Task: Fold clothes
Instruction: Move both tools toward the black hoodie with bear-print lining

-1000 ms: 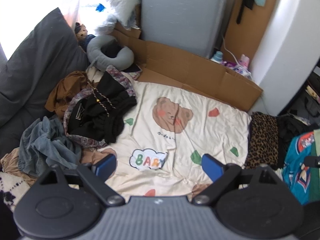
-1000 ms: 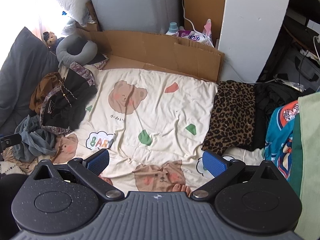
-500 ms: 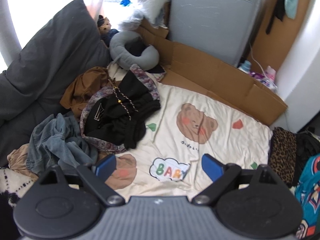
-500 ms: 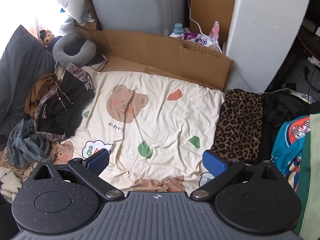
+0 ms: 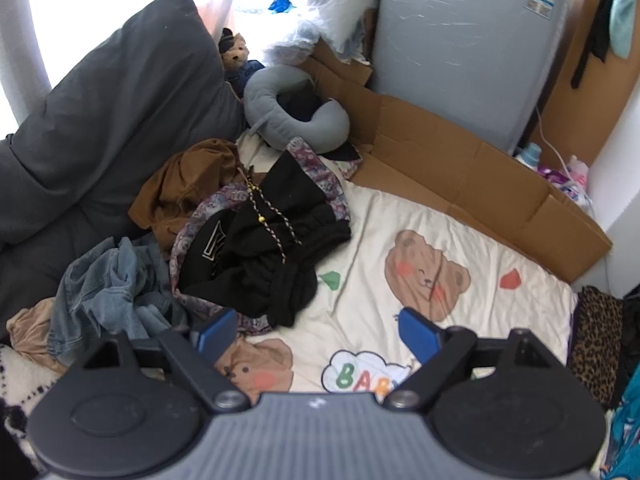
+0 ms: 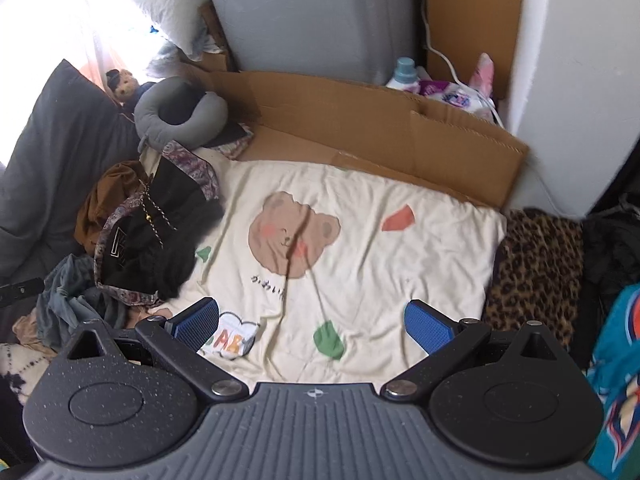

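A pile of loose clothes lies at the left of a cream bear-print blanket: a black garment with a paisley lining, a brown garment and blue jeans. My left gripper is open and empty, hovering just right of the pile's near edge. My right gripper is open and empty above the blanket's near middle. The pile also shows at the left of the right wrist view.
A leopard-print cloth and a teal printed garment lie at the right. A flattened cardboard sheet, a grey neck pillow, a dark grey cushion and a grey appliance ring the far side.
My left gripper has swung left toward the clothes pile, which now fills more of its view. My right gripper has moved forward over the blanket. Both stay open.
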`<state>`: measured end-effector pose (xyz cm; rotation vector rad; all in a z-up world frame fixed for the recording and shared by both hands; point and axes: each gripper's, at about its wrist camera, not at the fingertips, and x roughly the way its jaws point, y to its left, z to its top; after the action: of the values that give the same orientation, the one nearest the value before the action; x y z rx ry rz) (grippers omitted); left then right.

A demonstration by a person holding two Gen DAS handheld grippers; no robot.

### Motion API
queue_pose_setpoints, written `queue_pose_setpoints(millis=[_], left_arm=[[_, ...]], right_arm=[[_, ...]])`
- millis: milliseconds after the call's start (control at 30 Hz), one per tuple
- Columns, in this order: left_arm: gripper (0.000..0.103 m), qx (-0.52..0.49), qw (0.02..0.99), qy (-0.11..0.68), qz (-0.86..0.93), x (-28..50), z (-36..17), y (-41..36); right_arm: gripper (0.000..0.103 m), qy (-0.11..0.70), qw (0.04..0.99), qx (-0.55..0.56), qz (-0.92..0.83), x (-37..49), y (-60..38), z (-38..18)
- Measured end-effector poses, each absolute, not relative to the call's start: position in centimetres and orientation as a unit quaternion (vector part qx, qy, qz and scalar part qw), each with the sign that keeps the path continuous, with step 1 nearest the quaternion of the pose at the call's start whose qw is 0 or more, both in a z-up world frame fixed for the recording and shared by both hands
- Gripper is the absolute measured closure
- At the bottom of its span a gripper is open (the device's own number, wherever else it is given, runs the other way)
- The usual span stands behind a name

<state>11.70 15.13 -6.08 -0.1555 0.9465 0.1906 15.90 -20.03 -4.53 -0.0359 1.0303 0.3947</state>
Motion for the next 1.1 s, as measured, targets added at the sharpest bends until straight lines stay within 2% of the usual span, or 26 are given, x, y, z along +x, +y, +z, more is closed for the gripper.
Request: queue_pose_setpoints(millis=[233, 300, 367, 667, 867, 1100], left_arm=[[0.018, -0.082, 0.883, 0.451, 0.102, 13.3, -10.3, 17.1], [0.018, -0.082, 0.883, 0.449, 0.108, 13.4, -11.7, 17.5], [0.018, -0.082, 0.883, 0.448, 0.113, 13.5, -13.2, 18.0], [0.03, -0.113, 0.877, 0.442, 0.15, 13.9, -20.2, 21.1], [0.051, -0.127, 0.872, 0.436, 0.181, 14.2, -24.7, 23.5], [0.052, -0.152, 0.871, 0.423, 0.2, 14.3, -28.6, 25.8]], right_arm=[[0.005, 0.472, 0.85, -0.029, 0.23, 18.2, -18.1, -7.3], [0.011, 0.468, 0.848, -0.036, 0.245, 18.5, -17.2, -8.7], [0.012, 0.464, 0.846, -0.043, 0.259, 18.8, -16.4, -10.0], [0.017, 0.442, 0.834, -0.072, 0.322, 20.3, -12.7, -16.0], [0.022, 0.433, 0.818, -0.082, 0.369, 20.7, -9.2, -20.2], [0.029, 0.432, 0.797, -0.072, 0.416, 20.5, -4.9, -24.7]])
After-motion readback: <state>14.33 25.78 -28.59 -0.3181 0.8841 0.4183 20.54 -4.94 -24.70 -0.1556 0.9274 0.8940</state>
